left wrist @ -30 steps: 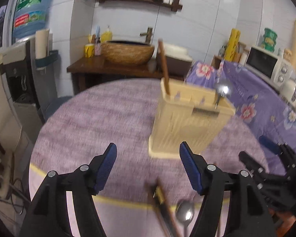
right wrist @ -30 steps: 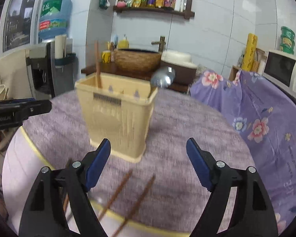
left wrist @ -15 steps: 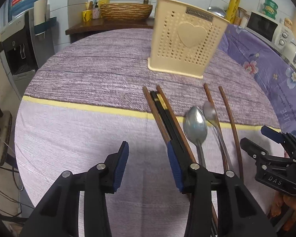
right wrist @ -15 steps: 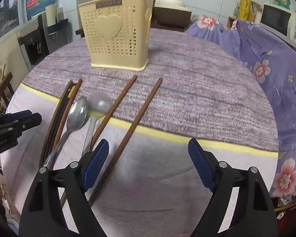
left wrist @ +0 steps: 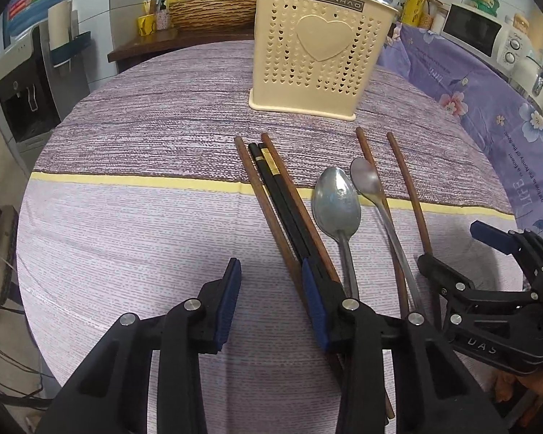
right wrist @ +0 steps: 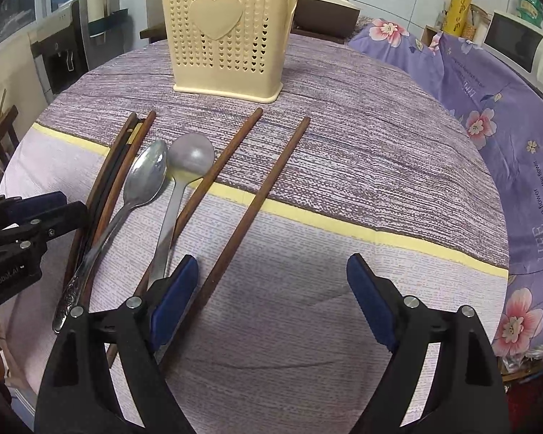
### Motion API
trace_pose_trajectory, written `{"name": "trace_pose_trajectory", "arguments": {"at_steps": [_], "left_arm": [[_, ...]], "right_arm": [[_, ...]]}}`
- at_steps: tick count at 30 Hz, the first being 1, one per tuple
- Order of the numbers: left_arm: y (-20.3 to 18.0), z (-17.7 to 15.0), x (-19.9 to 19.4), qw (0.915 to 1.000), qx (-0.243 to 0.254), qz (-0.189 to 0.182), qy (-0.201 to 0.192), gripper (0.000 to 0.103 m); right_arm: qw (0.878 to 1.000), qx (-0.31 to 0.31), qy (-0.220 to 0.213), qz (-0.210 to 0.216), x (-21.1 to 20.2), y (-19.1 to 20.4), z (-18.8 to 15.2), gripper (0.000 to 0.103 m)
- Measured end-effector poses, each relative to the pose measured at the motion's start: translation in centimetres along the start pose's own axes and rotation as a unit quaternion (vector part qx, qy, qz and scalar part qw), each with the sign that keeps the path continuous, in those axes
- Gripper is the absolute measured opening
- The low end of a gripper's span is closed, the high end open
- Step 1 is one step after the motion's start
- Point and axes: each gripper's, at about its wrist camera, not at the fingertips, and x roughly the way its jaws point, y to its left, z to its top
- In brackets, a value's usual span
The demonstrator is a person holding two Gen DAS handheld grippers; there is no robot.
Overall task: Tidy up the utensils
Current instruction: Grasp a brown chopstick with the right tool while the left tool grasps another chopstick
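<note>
1. Broadly, a round cloth-covered surface [left wrist: 134, 238] carries everything; a cream perforated holder [left wrist: 318, 50] stands upright at its far side.
2. Nearer lie brown chopsticks [right wrist: 260, 195], a black pair [left wrist: 282, 195] and two spoons [left wrist: 336, 206], side by side.
3. Left gripper [left wrist: 271, 303]: jaws closing, nothing between them; right gripper [right wrist: 271, 296]: jaws opening, straddling one brown chopstick without touching it.

From my left tongs [left wrist: 271, 303] I see the jaws closing over bare cloth, nothing between them; the right pad sits over the bundle of chopsticks [left wrist: 275, 195]. Beside those lie two spoons [left wrist: 338, 206], then two more brown chopsticks [left wrist: 409, 188]. The cream utensil holder [left wrist: 318, 47] stands upright farther back on the bench [left wrist: 144, 188]. My right tongs [left wrist: 485, 253] show at the right edge.
</note>
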Motion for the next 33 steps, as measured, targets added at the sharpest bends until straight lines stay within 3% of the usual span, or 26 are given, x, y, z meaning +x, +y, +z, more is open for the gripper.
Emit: {"name": "trace_pose_trajectory", "arguments": {"at_steps": [12,23,25,28,33], "left_arm": [[-0.8,-0.3,0.1,0.9993,0.023,0.028,0.004,0.035],[2.9,-0.2,-0.7,0.9998,-0.008,0.003,0.016,0.035],[3.1,-0.1,-0.6,0.9998,-0.012,0.004,0.017,0.035],[3.4,0.2,-0.5,0.9995,-0.028,-0.005,0.016,0.035],[4.8,1.6,0.2,0.9975,-0.069,-0.007,0.012,0.034]], "right_arm": [[1.000,-0.009,0.012,-0.005,-0.2,0.4,-0.1,0.089],[0.999,-0.007,0.039,0.010,-0.3,-3.4,-0.2,0.090],[0.999,0.012,0.038,0.022,-0.2,-4.0,0.0,0.089],[0.994,0.071,0.017,0.081,-0.4,-5.1,0.6,0.089],[0.988,0.125,-0.012,0.093,0.2,-6.2,2.5,0.080]]}}
